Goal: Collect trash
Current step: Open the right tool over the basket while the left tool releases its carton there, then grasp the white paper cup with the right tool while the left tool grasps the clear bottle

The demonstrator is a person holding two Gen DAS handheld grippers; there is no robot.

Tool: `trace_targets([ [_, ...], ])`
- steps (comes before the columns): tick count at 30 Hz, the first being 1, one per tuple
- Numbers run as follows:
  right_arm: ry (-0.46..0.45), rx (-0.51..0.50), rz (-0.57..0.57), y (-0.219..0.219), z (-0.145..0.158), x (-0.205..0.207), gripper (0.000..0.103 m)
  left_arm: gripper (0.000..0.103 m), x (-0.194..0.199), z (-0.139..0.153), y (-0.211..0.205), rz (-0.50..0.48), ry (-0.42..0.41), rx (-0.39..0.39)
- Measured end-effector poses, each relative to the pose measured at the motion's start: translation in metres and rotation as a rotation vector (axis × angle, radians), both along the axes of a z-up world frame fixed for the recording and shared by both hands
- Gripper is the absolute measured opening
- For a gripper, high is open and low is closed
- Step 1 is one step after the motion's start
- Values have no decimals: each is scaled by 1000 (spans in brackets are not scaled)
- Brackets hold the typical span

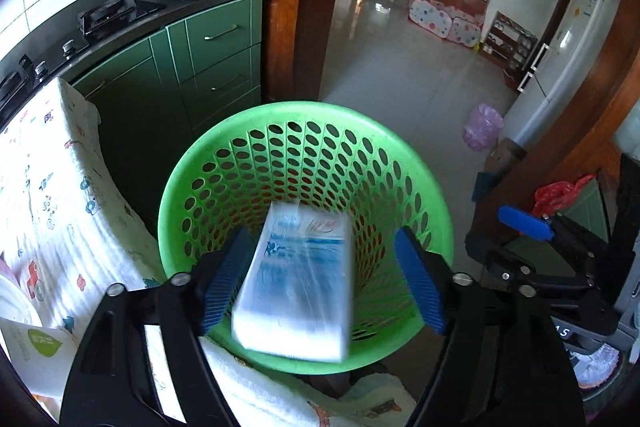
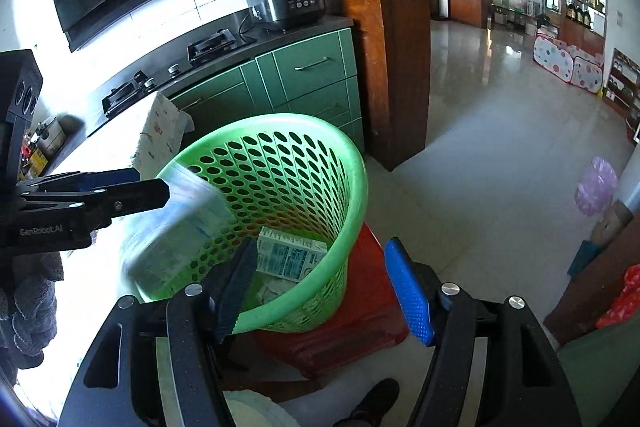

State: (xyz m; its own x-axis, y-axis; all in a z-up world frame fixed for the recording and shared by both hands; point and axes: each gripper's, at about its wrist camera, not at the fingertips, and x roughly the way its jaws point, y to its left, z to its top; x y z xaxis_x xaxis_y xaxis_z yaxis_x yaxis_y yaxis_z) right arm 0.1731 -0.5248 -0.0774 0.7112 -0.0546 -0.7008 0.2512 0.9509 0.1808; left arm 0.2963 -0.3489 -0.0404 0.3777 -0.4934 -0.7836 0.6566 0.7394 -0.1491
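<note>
A white and blue soft packet (image 1: pixel 300 283), blurred, hangs tilted over the mouth of the green perforated basket (image 1: pixel 304 107). It lies between the blue pads of my left gripper (image 1: pixel 322 283), which stands open with a gap on each side of it. In the right wrist view the same packet (image 2: pixel 180 227) is at the basket's (image 2: pixel 360 179) near left rim, just off the left gripper (image 2: pixel 152 183). A white and teal carton (image 2: pixel 288 255) lies inside the basket on crumpled paper. My right gripper (image 2: pixel 320 287) is open and empty above the basket's near rim.
The basket stands on a red stool (image 2: pixel 360 327). A patterned cloth (image 1: pixel 52 187) covers the table at left, with green cabinets (image 1: pixel 216 59) and a wooden door post (image 1: pixel 308 7) behind. A pink bag (image 1: pixel 482 127) lies on the tiled floor. A shoe (image 2: pixel 376 399) shows below.
</note>
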Motion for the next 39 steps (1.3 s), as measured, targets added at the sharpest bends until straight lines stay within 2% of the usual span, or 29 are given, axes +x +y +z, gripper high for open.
trace_targets([
  [3,-7,-1,4,4,3,-3,64,77,-7,5,6,1,-9,-8],
  [8,-28,-5,37,21,14,-9,66,77,-30,22,29,11,-83,12],
  [13,-56,-16,91,51,28,-11,69,77,-53,39,72,52,-138,37],
  [27,-85,-20,273,149,50,3,79,77,-85,54,223,247,-174,53],
  [32,-91,-28,339,187,53,12,83,77,-96,53,268,303,-184,63],
  [39,-83,-28,429,234,53,30,84,77,-109,43,325,368,-170,89],
])
